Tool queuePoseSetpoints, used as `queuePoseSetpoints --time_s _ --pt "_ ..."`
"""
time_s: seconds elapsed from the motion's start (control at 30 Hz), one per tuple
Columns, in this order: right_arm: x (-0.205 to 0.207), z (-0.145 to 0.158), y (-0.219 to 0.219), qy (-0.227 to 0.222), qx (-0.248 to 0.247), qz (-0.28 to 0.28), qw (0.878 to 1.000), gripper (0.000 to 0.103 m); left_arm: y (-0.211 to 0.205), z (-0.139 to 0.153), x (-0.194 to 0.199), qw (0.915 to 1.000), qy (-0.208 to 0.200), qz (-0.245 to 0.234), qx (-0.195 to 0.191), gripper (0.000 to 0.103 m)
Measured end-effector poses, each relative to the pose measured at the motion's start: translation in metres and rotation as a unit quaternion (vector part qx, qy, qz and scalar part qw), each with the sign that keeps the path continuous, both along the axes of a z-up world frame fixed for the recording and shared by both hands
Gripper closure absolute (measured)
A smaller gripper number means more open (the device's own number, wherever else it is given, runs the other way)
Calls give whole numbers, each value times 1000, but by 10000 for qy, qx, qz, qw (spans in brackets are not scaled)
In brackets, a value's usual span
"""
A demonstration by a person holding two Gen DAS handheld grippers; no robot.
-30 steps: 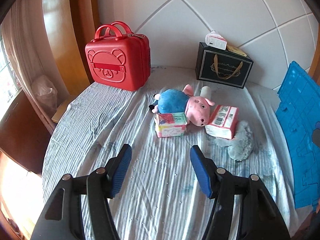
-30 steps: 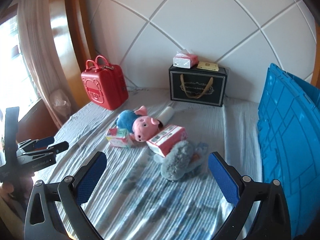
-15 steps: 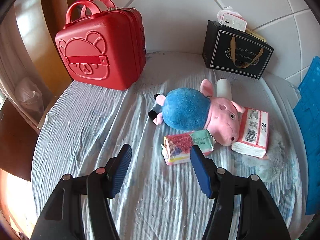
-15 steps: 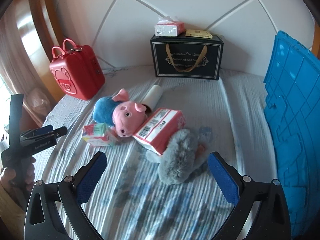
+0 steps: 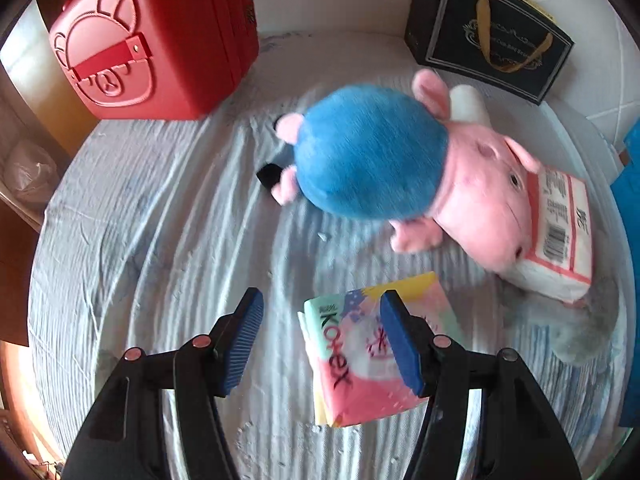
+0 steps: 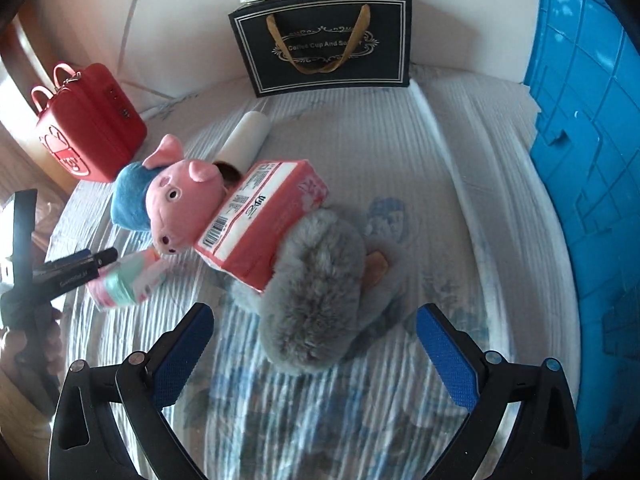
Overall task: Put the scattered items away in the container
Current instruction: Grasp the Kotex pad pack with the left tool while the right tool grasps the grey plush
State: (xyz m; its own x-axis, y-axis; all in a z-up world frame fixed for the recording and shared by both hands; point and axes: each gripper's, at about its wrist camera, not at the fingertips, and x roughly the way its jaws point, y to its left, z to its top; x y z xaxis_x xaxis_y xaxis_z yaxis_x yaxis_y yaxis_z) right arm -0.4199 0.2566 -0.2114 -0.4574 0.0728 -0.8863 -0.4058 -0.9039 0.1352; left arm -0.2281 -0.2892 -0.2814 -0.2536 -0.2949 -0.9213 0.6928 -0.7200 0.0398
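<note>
My left gripper (image 5: 320, 344) is open over a pastel Kotex pack (image 5: 360, 372) on the bed; its right finger lies over the pack. Beyond it lies a pink pig plush in a blue shirt (image 5: 372, 160), its snout against a red-and-white tissue pack (image 5: 560, 236). My right gripper (image 6: 312, 348) is open just short of a grey fluffy slipper (image 6: 316, 296), which the tissue pack (image 6: 260, 220) leans on. The pig (image 6: 176, 196), a white roll (image 6: 248, 136) and the Kotex pack (image 6: 128, 284) lie to the left. A blue crate (image 6: 592, 160) stands at the right.
A red bear suitcase (image 5: 152, 40) stands at the back left against the wall. A black gift bag (image 6: 324, 44) with small boxes on top stands at the back. The bed sheet (image 5: 160, 240) is striped and wrinkled. The left gripper's tips (image 6: 80, 264) show at the right view's left edge.
Both grippers moved forward and down. The left one closed in on the Kotex pack, which now lies partly under its right finger. The right one neared the grey slipper.
</note>
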Motion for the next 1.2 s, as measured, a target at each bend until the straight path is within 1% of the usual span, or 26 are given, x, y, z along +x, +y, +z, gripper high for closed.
queuePoseSetpoints --time_s 0.1,0.2,0.27,0.33,0.4,0.5,0.57,0.6,0.67,0.73,0.77,0.8,0.87,0.9,1.0,1.1,1.17,1.2 --pt "1 0 -7 40 -29 126 9999 0 29 4 5 9996 51 -285 -17 43" --pt "6 1 -9 47 -44 136 9999 0 42 13 14 9996 160 -192 109 43" --pt "10 0 -9 25 -72 113 9999 0 47 19 21 9996 221 -137 122 43" --pt "13 -3 -9 2 -134 123 9998 0 54 26 30 9995 263 -121 104 43" --pt "13 -6 -12 -37 -131 204 9997 0 62 28 38 9992 290 -175 189 43" --pt "7 -6 -18 -32 -16 321 9995 1 70 14 46 9987 145 -306 393 43" --pt "3 -2 -19 21 7 359 9994 1 67 -4 48 9987 -172 -262 392 43" --pt "1 0 -20 37 27 382 9993 1 64 -10 50 9988 -306 -202 320 43" --pt "0 1 -20 41 72 410 9991 1 49 -18 52 9987 -504 27 12 43" --pt "0 -1 -19 -2 76 376 9993 1 27 -16 54 9964 -624 392 -412 43" --pt "0 -3 -18 -30 72 332 9994 1 16 -13 55 9939 -700 593 -619 43" --pt "1 -5 -16 -60 61 289 9995 1 7 -7 56 9921 -682 765 -724 43" --pt "3 -8 -12 -114 52 210 9997 0 -2 11 59 9930 -343 944 -624 43" --pt "3 -9 -11 -120 48 189 9997 0 -1 18 58 9940 -171 926 -548 43" --pt "3 -10 -7 -128 44 145 9998 0 16 29 42 9974 158 654 -261 43" --pt "0 -14 -4 -136 51 88 9999 1 33 15 21 9973 290 605 287 43" --pt "-3 -20 0 -183 75 30 9998 1 39 -2 9 9962 137 680 535 43" --pt "-4 -23 2 -215 76 0 9997 1 43 -7 5 9954 109 743 599 41"
